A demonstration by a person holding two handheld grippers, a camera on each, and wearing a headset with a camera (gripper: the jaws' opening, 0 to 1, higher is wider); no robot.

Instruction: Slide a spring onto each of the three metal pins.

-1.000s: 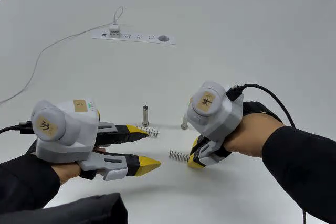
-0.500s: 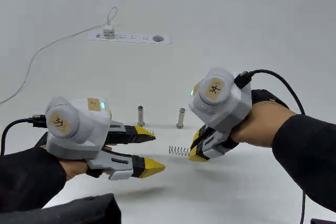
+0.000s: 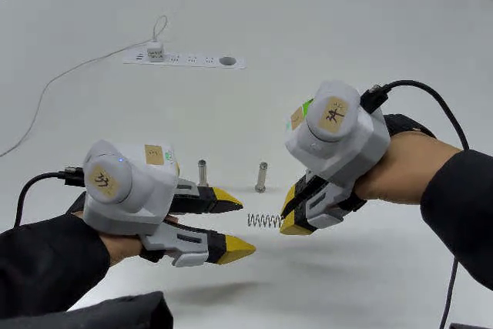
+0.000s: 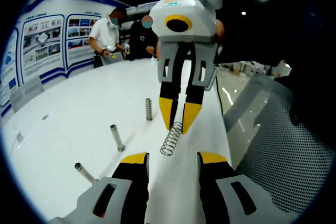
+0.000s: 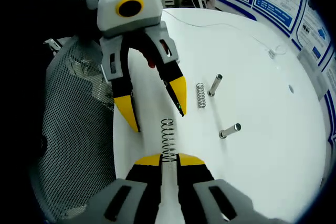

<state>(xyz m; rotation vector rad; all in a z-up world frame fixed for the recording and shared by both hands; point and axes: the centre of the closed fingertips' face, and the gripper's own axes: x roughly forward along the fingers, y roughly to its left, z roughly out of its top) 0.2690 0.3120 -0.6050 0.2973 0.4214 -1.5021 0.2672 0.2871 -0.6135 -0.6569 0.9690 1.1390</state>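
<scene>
One spring (image 3: 265,221), pinched at its end by the right claw (image 3: 289,217), juts over the counter (image 3: 347,52) toward the spread left claw (image 3: 240,226), which ought to steady its free tip before threading a pin (image 3: 262,176)

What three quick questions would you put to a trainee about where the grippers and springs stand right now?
1. Multiple choice: the right gripper is shut on A) a screw, B) a spring, C) nothing.
2. True or false: the left gripper has its jaws shut.
3. Fill in: the second spring lies loose on the table beside a ____.
Key: 1 B; 2 false, the jaws stand open; 3 pin.
</scene>
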